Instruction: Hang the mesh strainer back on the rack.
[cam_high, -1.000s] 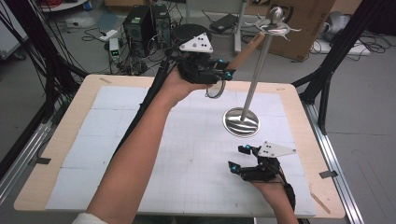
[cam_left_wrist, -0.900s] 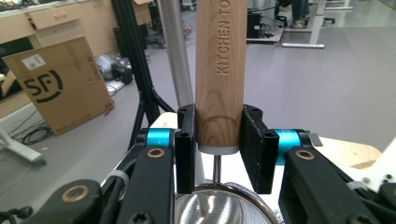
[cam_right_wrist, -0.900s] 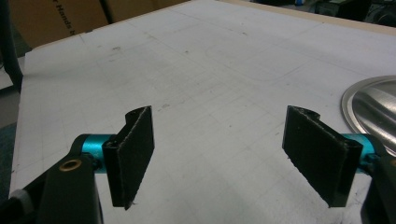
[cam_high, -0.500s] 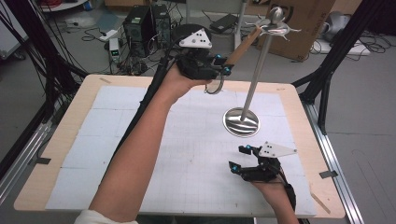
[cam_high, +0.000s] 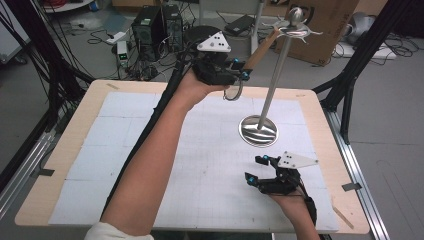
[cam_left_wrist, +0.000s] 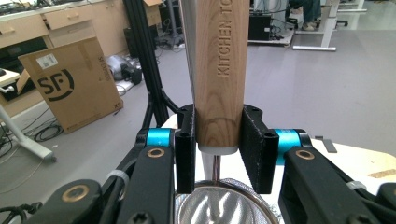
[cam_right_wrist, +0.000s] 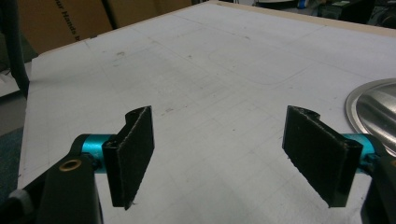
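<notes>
My left gripper (cam_high: 242, 70) is held up over the table's far edge, shut on the wooden handle (cam_high: 260, 48) of a kitchen strainer. In the left gripper view the handle (cam_left_wrist: 219, 70) stands upright between the two pads, and the strainer's metal mesh bowl (cam_left_wrist: 222, 205) shows just below them. The handle's far end reaches close to the hooked top (cam_high: 296, 29) of a metal stand, whose round base (cam_high: 258, 131) rests on the mat. My right gripper (cam_high: 254, 169) rests low near the front right of the table, open with nothing between its pads (cam_right_wrist: 133, 149).
A white gridded mat (cam_high: 150, 150) covers the wooden table (cam_high: 65, 150). The stand's shiny base (cam_right_wrist: 373, 105) lies just right of my right gripper. Computer cases, cables and a cardboard box (cam_high: 325, 30) sit on the floor beyond the table.
</notes>
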